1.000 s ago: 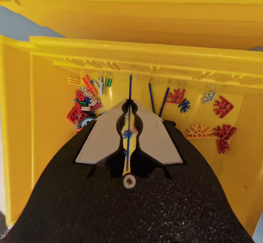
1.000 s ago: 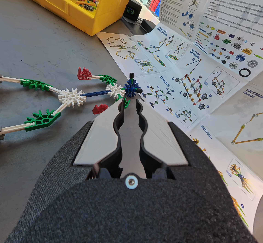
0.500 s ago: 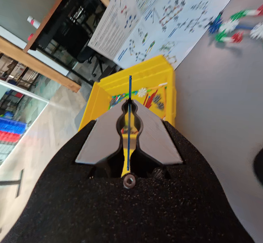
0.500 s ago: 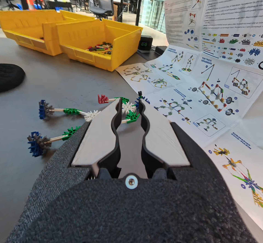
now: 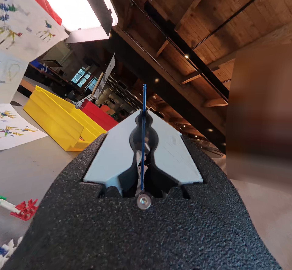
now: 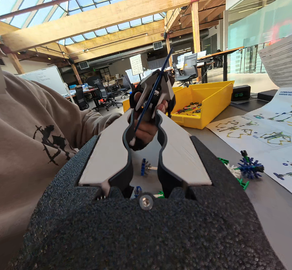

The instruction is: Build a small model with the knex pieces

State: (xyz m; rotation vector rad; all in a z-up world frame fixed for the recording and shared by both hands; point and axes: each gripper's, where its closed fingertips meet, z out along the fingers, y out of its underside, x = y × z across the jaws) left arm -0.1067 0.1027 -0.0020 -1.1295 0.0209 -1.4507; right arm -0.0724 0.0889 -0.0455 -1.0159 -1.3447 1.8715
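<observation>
My left gripper (image 5: 143, 111) is shut on a thin blue rod (image 5: 144, 94), which runs along the closed jaws, sticks out past the tips and points up toward the ceiling. The right wrist view shows the left gripper (image 6: 161, 74), held by a hand (image 6: 147, 129), with the blue rod (image 6: 166, 61) slanting up to the right. My right gripper (image 6: 144, 112) is open and empty, raised above the table. Its fingertips sit either side of the rod's lower end in that view. Whether they touch it I cannot tell.
A model of blue, white and green connectors (image 6: 249, 167) lies on the grey table (image 6: 197, 137), and its red connector (image 5: 25, 210) shows at lower left. Yellow bins (image 6: 205, 104) (image 5: 55, 117) with loose parts stand behind. A paper instruction sheet (image 6: 260, 135) lies on the right. A person's beige sleeve (image 6: 39, 120) fills the left. Across from one pair of fingers to the other is roughly 6 cm.
My left gripper has lifted the blue rod out of the yellow bin and swung up to point at the ceiling. My right gripper has risen from the model and now faces the left gripper.
</observation>
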